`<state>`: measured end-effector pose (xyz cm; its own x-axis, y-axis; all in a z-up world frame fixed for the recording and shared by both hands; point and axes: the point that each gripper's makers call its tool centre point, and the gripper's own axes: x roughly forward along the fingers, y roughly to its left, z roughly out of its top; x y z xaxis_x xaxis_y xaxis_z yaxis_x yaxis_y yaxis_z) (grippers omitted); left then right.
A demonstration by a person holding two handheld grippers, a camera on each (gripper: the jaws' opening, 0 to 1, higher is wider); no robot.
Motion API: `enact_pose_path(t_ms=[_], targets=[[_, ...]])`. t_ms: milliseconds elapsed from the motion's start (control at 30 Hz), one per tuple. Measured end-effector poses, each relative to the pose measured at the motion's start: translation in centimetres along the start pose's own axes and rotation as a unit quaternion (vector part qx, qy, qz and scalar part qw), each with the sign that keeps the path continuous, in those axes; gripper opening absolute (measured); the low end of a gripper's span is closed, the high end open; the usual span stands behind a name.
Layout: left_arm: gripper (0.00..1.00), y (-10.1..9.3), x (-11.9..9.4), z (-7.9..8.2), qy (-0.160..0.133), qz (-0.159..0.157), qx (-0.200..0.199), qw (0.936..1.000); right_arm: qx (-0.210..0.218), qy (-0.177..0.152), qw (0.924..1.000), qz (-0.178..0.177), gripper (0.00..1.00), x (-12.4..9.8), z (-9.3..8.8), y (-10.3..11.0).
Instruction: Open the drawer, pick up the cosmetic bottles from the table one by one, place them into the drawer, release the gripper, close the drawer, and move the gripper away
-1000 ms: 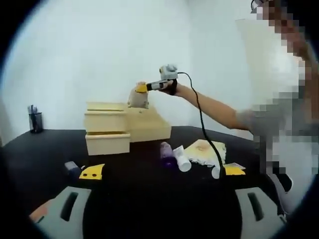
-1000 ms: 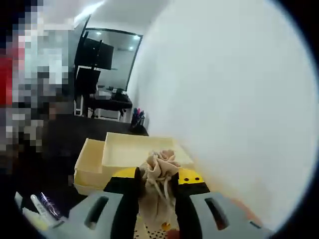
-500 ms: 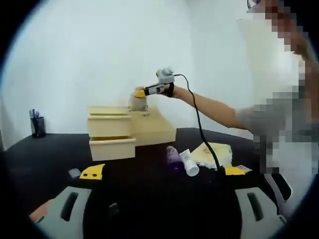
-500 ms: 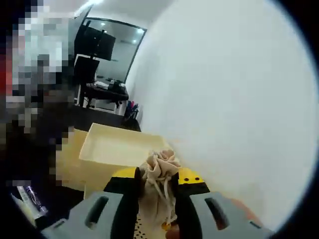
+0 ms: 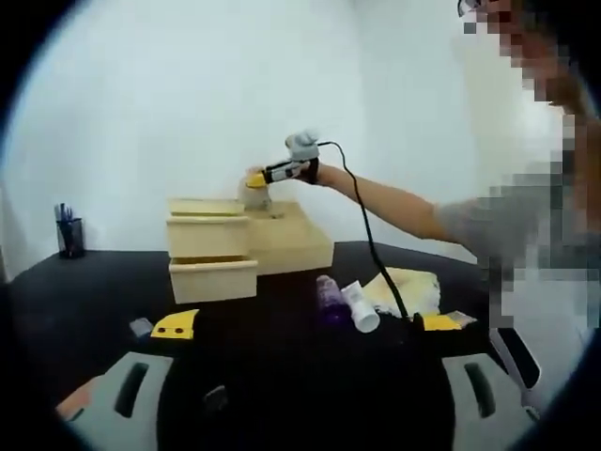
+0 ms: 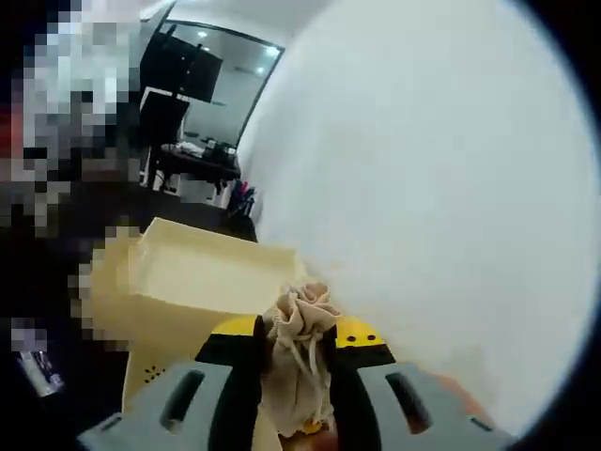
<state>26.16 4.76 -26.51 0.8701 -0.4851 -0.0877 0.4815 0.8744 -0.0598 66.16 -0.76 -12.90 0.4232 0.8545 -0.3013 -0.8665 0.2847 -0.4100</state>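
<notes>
Centre frame in the left gripper view, the cream drawer unit (image 5: 246, 246) sits on the black table (image 5: 282, 357), top drawer pulled open, and the right gripper (image 5: 255, 179) hangs over it, pinching a small beige drawstring pouch (image 6: 299, 362). Lower centre-right, the purple bottle (image 5: 328, 298) and white bottle (image 5: 361, 307) lie touching on the table. At the bottom edge the left gripper (image 5: 305, 399) has its jaws spread wide, holding nothing.

Looks like an office or lab test room. Bare white walls, black desk (image 5: 56, 291) with a pen cup (image 5: 68, 230) at its far edge. Behind a glass partition (image 6: 192, 103) there's a second room: ceiling lights, a wall monitor (image 6: 188, 80), an office chair (image 6: 160, 127) at another desk. Pale wooden drawer box (image 5: 244, 244) staged alone on the black desk, no home furnishings.
</notes>
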Motion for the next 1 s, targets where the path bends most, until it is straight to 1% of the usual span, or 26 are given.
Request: enact_pose_path(t_ms=[133, 367, 433, 500, 567, 700, 733, 767, 833, 900, 1000], targets=[[0.85, 0.1, 0.0, -0.2, 0.003, 0.0, 0.0, 1.0, -0.005, 0.002, 1.0, 0.0, 0.24, 0.6, -0.4, -0.2], [0.85, 0.4, 0.0, -0.2, 0.0, 0.001, -0.004, 1.0, -0.014, -0.016, 0.9997, 0.009, 0.24, 1.8, -0.8, -0.3], [0.85, 0.5, 0.1, -0.3, 0.0, 0.001, -0.006, 1.0, -0.013, -0.022, 0.9995, 0.016, 0.24, 2.0, -1.0, 0.4], [0.85, 0.5, 0.1, -0.4, 0.001, 0.001, -0.005, 1.0, -0.013, -0.025, 0.9994, 0.019, 0.24, 2.2, -1.3, 0.5], [0.84, 0.6, 0.1, -0.5, 0.002, 0.001, -0.004, 1.0, -0.013, -0.025, 0.9994, 0.022, 0.24, 2.5, -2.1, 1.0], [0.84, 0.6, 0.2, -0.6, 0.002, 0.001, -0.003, 1.0, 0.001, -0.028, 0.9993, 0.024, 0.24, 2.8, -3.0, 1.2], [0.84, 0.6, 0.2, -0.6, 0.002, 0.001, -0.003, 1.0, 0.004, -0.029, 0.9993, 0.023, 0.24, 2.7, -2.9, 0.6], [0.84, 0.6, 0.2, -0.6, 0.002, 0.001, -0.004, 1.0, 0.011, -0.029, 0.9992, 0.024, 0.24, 2.8, -3.1, 0.6], [0.84, 0.6, 0.2, -0.6, 0.002, 0.001, -0.003, 1.0, 0.018, -0.029, 0.9991, 0.025, 0.24, 3.1, -3.5, 0.9], [0.84, 0.7, 0.2, -0.7, 0.003, 0.002, -0.002, 1.0, 0.02, -0.023, 0.9991, 0.028, 0.24, 3.5, -4.1, 0.6], [0.84, 0.8, 0.3, -0.9, 0.005, 0.003, 0.0, 1.0, 0.026, -0.017, 0.999, 0.032, 0.24, 3.9, -4.8, 0.7]])
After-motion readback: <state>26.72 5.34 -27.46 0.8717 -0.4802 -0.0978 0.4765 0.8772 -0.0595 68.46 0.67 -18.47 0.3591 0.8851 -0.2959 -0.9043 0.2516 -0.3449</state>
